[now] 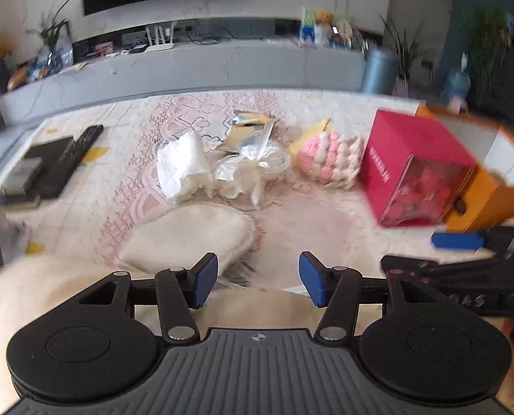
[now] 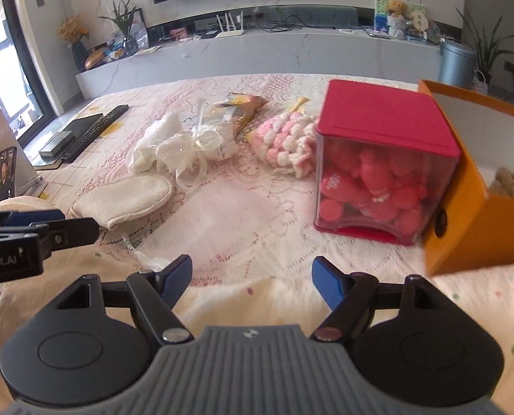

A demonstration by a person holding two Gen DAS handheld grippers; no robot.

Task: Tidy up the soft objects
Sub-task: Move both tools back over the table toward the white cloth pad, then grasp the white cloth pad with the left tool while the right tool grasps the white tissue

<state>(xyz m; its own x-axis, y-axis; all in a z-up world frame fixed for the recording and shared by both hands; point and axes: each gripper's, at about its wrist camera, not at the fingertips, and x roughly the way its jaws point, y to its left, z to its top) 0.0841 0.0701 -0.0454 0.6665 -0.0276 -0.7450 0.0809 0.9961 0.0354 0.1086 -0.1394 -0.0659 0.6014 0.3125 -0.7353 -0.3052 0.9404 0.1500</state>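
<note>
Both claws, left claw (image 1: 258,278) and right claw (image 2: 251,282), open and empty. Cream blanket (image 2: 257,297) at lower frame, beneath both: light, limp, prone to sag. Pinch at an edge fold.

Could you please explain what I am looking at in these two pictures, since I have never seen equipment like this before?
There is no robot here: a person holds a two-finger gripper in each hand, and each carries a wide-angle camera looking forward along its fingers. One picture comes from the left gripper, the other from the right gripper; each also catches the other tool at its edge. Both sets of blue-padded jaws stand open and hold nothing. Ahead is a lace tablecloth with a cream mitt-like cloth, a crumpled white cloth, a ribbon-tied clear bag, a pink-and-white knitted piece, a red box with a clear front, and an open orange box. Remote controls lie far left.
</note>
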